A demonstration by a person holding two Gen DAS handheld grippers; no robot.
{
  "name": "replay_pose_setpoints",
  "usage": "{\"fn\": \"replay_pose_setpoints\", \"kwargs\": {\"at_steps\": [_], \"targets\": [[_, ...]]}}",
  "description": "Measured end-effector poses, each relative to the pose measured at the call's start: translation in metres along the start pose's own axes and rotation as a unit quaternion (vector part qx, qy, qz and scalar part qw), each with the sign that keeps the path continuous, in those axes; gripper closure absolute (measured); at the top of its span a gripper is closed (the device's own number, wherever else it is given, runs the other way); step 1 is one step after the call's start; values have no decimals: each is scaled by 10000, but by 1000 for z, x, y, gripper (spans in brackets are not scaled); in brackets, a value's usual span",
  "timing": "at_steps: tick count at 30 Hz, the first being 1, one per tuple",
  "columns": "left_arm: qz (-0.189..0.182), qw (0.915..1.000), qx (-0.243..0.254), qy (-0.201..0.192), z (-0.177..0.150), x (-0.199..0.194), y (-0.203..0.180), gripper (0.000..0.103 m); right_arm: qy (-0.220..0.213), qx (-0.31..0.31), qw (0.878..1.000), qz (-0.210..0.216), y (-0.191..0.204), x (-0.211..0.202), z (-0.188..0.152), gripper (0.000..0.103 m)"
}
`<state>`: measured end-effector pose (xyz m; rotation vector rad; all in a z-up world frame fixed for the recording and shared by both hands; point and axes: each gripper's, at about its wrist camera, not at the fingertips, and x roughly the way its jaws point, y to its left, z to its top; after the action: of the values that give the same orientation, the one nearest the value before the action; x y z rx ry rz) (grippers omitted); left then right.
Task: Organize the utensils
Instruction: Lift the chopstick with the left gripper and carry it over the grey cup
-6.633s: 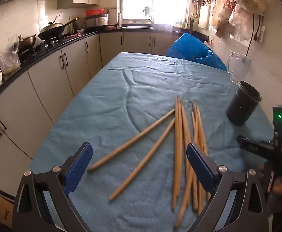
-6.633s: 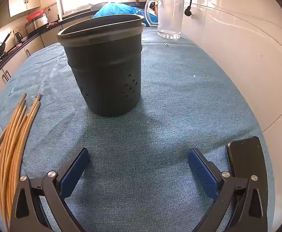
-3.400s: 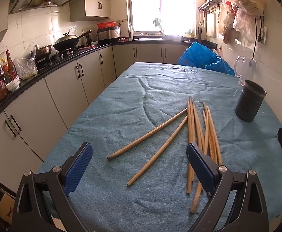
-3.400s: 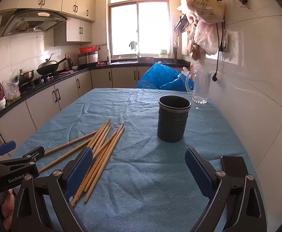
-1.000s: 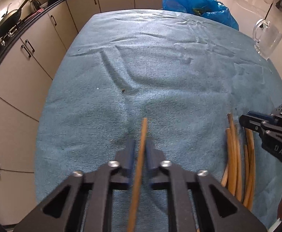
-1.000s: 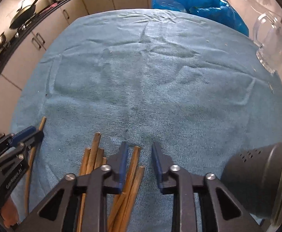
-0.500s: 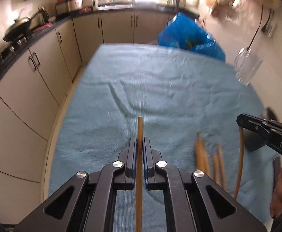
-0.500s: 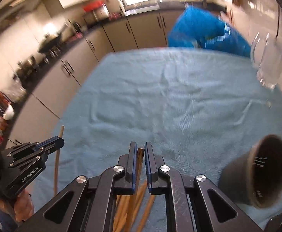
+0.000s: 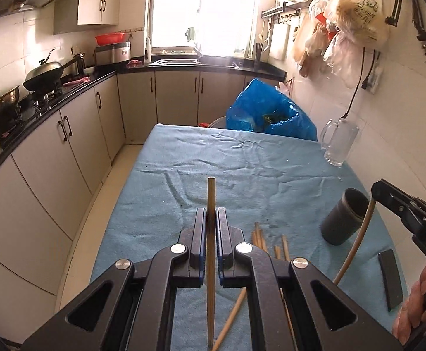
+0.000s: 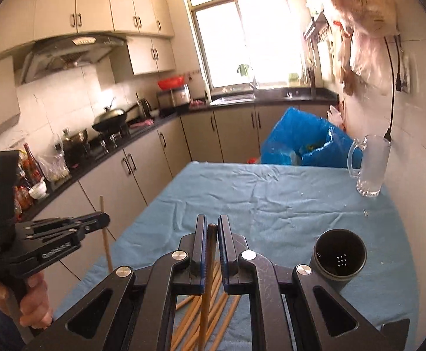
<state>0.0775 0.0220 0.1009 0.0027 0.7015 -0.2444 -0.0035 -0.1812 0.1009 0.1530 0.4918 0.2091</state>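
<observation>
A kitchen worktop (image 9: 271, 169) covered with a wrinkled blue cloth fills both views, with pale cabinets along one side and a bright window beyond.

At the far end of the worktop sits a crumpled blue plastic bag (image 9: 268, 111), and near it, by the tiled wall, stands a clear glass mug (image 9: 338, 143).

A dark cylindrical utensil holder (image 9: 341, 219) stands upright on the cloth towards the wall side, its mouth open; perforations show inside it in the right wrist view.

The left gripper (image 9: 211, 219) is closed tight on a single wooden chopstick (image 9: 211, 251), which stands nearly upright between the blue pads, its end poking up above them. In the right wrist view this gripper appears at the left edge, raised beside the worktop, gripped by a hand (image 10: 34, 304).

The right gripper (image 10: 212, 234) is likewise clamped on one chopstick of its own (image 10: 208, 278), held between its pads. In the left wrist view that stick hangs down from the right gripper just beside the holder's rim.

The remaining chopsticks (image 10: 213, 321) lie in a loose bundle on the cloth below the two grippers, next to the holder.

A flat black phone (image 9: 390, 279) lies on the cloth near the wall.
</observation>
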Motion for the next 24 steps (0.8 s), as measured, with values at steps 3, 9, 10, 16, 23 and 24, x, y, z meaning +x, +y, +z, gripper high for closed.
{"fn": "replay_pose_setpoints", "kwargs": {"at_steps": [3, 9, 10, 16, 23, 24], "targets": [[-9, 10000, 3, -55, 0, -8, -3, 97, -222, 21, 9997, -62, -2, -20, -1, 95], [-8, 9999, -6, -127, 1, -17, -6, 97, -320, 147, 9993, -82, -8, -32, -3, 95], [-5, 9999, 4, -142, 1, -18, -7, 97, -367, 161, 9991, -107, -9, -35, -3, 95], [15, 9998, 41, -211, 4, -25, -11, 97, -425, 211, 9988, -140, -12, -43, -3, 95], [28, 9997, 63, -220, 8, -27, -15, 97, -488, 262, 9983, -171, -14, -50, -2, 95], [20, 9997, 74, -221, 9, -28, -16, 97, -500, 268, 9982, -166, -15, -52, -1, 95]]}}
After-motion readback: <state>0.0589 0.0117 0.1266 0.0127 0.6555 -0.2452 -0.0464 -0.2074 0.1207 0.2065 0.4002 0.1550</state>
